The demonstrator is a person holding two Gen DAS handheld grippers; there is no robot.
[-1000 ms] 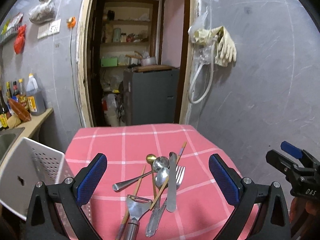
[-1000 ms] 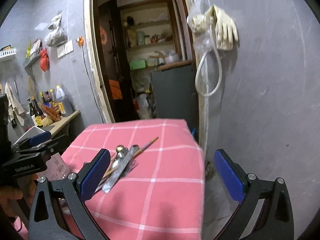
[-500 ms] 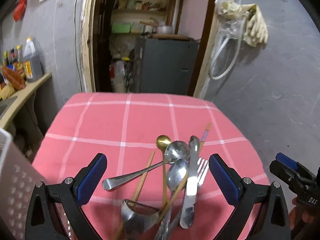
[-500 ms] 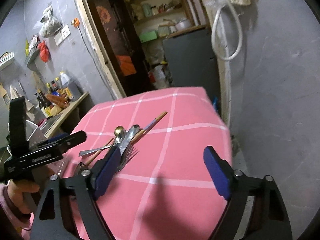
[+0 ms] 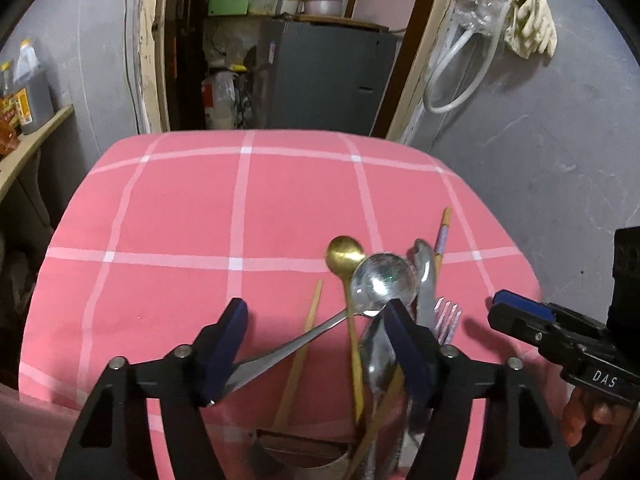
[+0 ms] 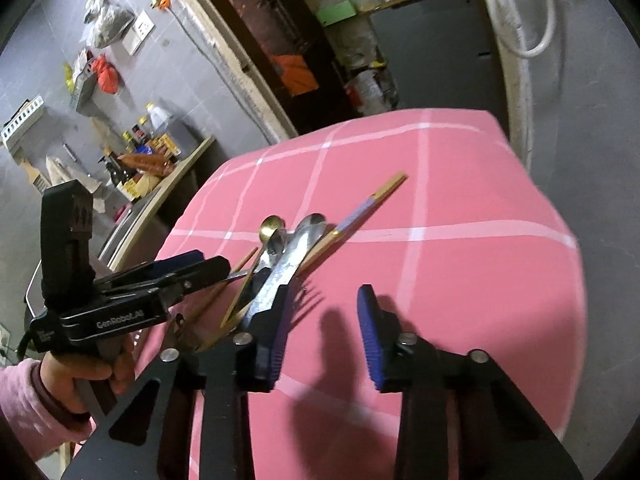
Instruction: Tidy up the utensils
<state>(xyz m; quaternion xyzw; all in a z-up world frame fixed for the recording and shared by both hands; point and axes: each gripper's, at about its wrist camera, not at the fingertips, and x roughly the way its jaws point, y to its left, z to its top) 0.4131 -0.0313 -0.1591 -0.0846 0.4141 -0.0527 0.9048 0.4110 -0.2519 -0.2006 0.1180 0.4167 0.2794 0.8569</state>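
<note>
Both my tongs are closing in: left gripper point(image 5: 312, 344), released, straddling the utensil pile point(image 5: 384, 304) near the pink tablecloth's point(image 5: 240, 200) right edge; right gripper point(image 6: 324, 336) released beside it

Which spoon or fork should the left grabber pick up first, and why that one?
Probably the big silver spoon. Its handle slants across the pile and already runs between the open fingers of the left gripper, and it lies on top of the gold spoon. So I'd close the fingers on that handle, then lift. The right gripper is open over the pink cloth beside the fork.
</note>
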